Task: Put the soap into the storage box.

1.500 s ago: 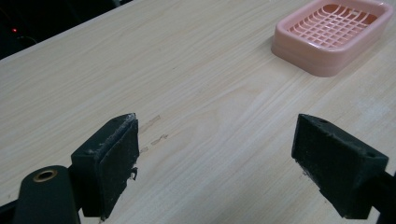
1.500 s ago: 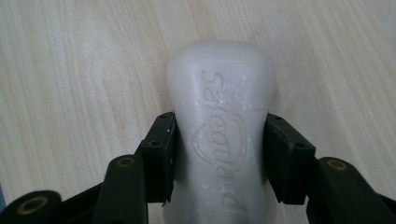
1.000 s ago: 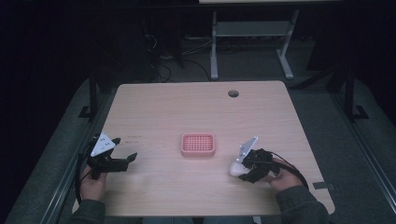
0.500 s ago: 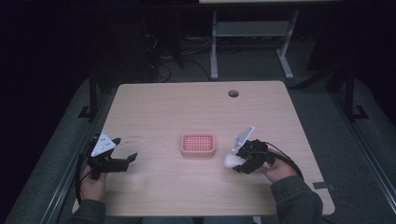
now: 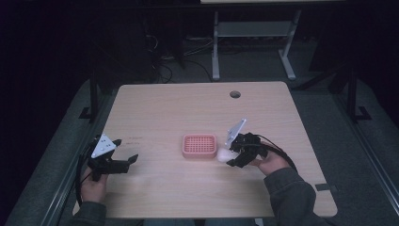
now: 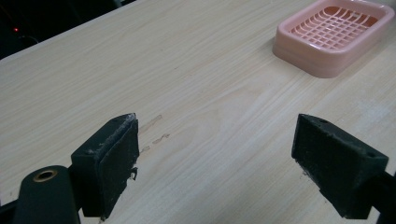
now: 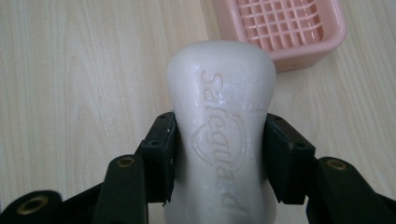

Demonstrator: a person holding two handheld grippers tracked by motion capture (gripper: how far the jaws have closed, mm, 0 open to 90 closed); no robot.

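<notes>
soap bar (image 7: 222, 140) base cut off, soap dish (image 7: 285, 28) top cropped

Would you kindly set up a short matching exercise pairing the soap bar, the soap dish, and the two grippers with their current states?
Things:
1. soap bar
2. soap dish
3. left gripper
4. right gripper

States:
A. pink, empty, resting on the table
B. jaws apart, nothing between them
C. white, clamped at its sides
D. jaws shut on a bar

Pairs: 1-C, 2-A, 3-B, 4-D
</notes>
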